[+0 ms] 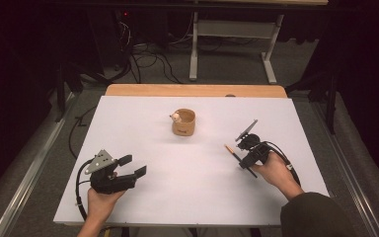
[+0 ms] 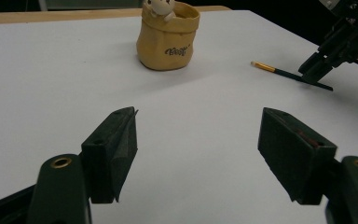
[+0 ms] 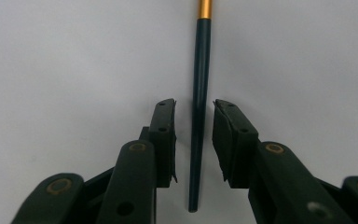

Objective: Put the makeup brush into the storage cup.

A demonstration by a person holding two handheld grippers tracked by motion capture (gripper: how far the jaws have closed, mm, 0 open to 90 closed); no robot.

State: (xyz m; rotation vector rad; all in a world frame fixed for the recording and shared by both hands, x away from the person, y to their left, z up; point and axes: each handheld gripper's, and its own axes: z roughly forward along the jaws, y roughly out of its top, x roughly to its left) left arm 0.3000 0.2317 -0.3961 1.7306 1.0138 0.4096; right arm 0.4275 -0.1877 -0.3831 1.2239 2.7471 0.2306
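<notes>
A thin dark brush point(image 3: 199, 93) with a gold metal band lies on the smooth white table point(image 1: 143, 118), between the right gripper point(image 3: 194, 140) pads, narrow gaps both sides. The left gripper point(image 2: 196, 154) is wide open and holds nothing, and a round yellow pot point(image 2: 168, 42) stands behind.

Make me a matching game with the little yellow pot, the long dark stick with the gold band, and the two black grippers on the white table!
Things:
1. small yellow sack-shaped pot
2. thin dark green stick with a gold band
3. left gripper
4. right gripper

States:
A. jaws wide apart with nothing between them
B. lying flat on the white table
C. standing upright with a tiny pale figure at its rim
D. jaws narrow, either side of the stick, small gaps showing

Pairs: 1-C, 2-B, 3-A, 4-D
</notes>
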